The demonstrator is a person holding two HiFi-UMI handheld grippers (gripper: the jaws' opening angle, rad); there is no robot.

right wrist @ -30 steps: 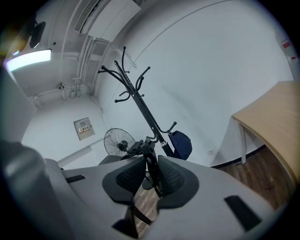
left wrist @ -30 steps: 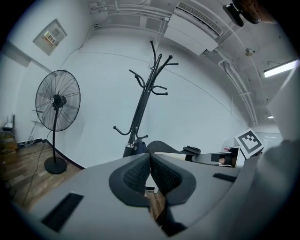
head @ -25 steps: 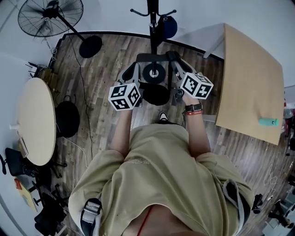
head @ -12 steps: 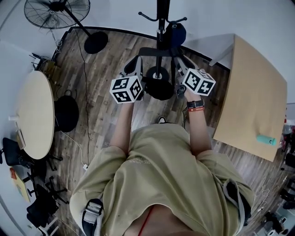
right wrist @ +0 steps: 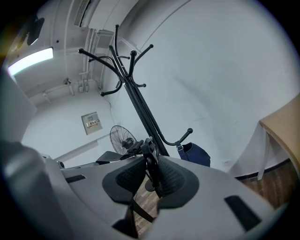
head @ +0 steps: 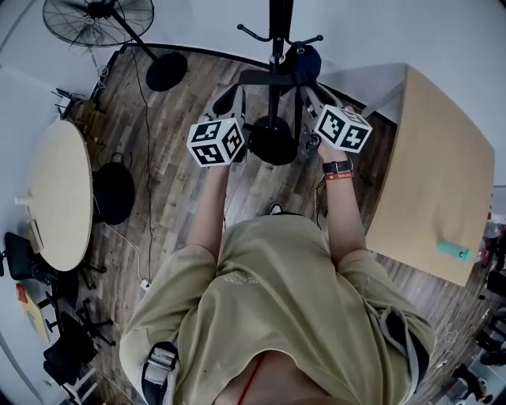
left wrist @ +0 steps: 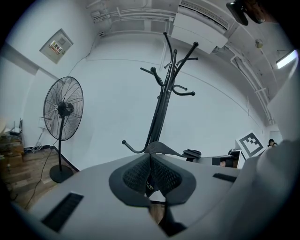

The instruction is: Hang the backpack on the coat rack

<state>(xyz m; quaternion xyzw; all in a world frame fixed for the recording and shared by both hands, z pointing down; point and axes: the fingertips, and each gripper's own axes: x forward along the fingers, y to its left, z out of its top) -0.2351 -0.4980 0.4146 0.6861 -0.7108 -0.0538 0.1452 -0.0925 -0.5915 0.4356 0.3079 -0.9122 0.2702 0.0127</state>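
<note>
A black backpack hangs between my two grippers by its top strap (head: 265, 77), which is stretched level between them. Its dark body (head: 273, 154) merges with the rack's round base in the head view. My left gripper (head: 228, 103) is shut on one end of the strap (left wrist: 150, 174). At the other end my right gripper (head: 307, 93) is shut on a strap with a buckle (right wrist: 151, 161). The black coat rack (head: 277, 24) stands just beyond the strap, its pole (left wrist: 161, 108) and hooks (right wrist: 136, 98) close ahead. A dark blue bag (right wrist: 194, 153) hangs on one low hook.
A standing fan (head: 99, 16) is at the far left by the white wall. A round table (head: 59, 202) and a black bag (head: 115, 198) on the wooden floor are at the left. At the right, a wooden tabletop (head: 435, 174) carries a teal object (head: 455, 251).
Both grippers have carried the strap forward, toward the coat rack. The rack's pole now stands right at the strap instead of beyond it.
</note>
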